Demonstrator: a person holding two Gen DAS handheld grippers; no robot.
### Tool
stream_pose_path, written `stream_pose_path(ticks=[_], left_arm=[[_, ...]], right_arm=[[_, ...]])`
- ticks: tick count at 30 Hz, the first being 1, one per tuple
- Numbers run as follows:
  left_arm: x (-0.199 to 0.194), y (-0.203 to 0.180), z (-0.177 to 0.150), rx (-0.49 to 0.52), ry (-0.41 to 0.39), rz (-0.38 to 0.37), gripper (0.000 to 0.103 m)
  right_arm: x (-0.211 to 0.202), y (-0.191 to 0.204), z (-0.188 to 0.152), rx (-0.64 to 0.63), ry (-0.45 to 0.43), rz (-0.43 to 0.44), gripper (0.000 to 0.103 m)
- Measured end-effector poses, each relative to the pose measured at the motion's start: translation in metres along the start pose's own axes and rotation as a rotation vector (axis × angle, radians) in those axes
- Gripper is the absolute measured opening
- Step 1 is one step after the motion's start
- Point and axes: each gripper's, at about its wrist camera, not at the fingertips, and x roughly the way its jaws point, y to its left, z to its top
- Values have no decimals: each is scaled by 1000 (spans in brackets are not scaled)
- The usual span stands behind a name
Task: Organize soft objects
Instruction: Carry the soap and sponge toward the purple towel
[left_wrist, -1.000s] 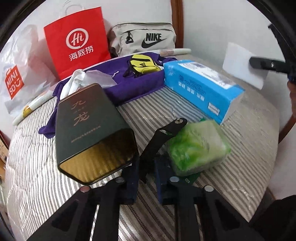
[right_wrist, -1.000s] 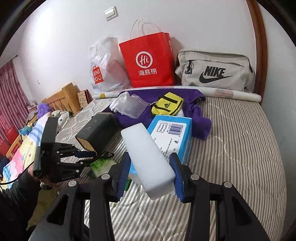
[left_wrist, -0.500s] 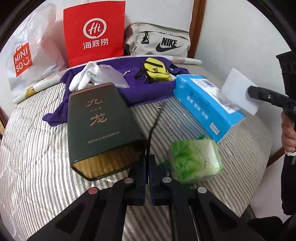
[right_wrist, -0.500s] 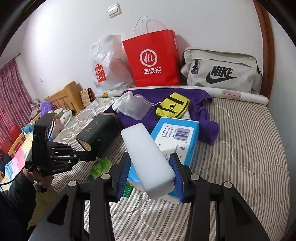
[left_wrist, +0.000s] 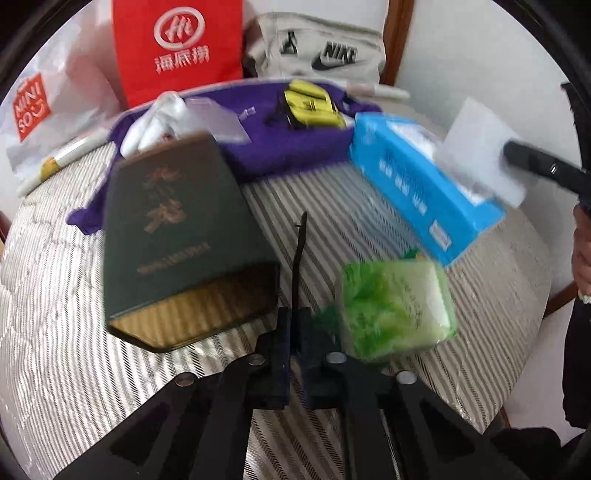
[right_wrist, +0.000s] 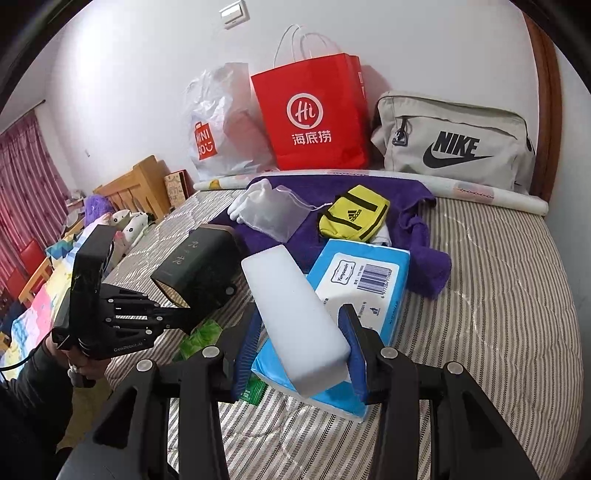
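My left gripper (left_wrist: 295, 321) hovers over the striped bed (left_wrist: 55, 332) between a dark green box (left_wrist: 177, 236) and a green tissue pack (left_wrist: 395, 306). A thin black strip (left_wrist: 300, 240) stands edge-on between its pads; the jaws are opening slightly but still pinch it. My right gripper (right_wrist: 301, 347) is shut on a white sponge block (right_wrist: 291, 314), held above a blue tissue pack (right_wrist: 362, 288). In the right wrist view, the left gripper (right_wrist: 207, 314) sits in front of the dark green box (right_wrist: 199, 266). This view is blurred.
A purple towel (right_wrist: 332, 192) carries a yellow pouch (right_wrist: 354, 214) and a white mesh bag (right_wrist: 273, 214). A red paper bag (right_wrist: 314, 118), a Miniso plastic bag (right_wrist: 218, 136) and a grey Nike bag (right_wrist: 454, 147) line the wall. The bed's right side is bare.
The left jaws closed on the black strip, which turned from lying flat to edge-on as the gripper rolled. The right gripper with the sponge shifted slightly over the blue pack.
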Motion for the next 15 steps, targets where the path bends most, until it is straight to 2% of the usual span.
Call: stream_pose_path(ticks=[3, 6, 9, 15], left_arm=[[2, -3, -1, 6, -1, 21, 8], [3, 0, 0, -34, 1, 12, 6], [-2, -1, -2, -46, -25, 32, 4], [-18, 2, -9, -97, -46, 6, 4]], right_arm=[[0, 1, -1, 4, -4, 10, 43], [-1, -1, -1, 9, -5, 14, 43], [-2, -1, -1, 14, -9, 12, 43], [-8, 1, 1, 7, -33, -8, 43]])
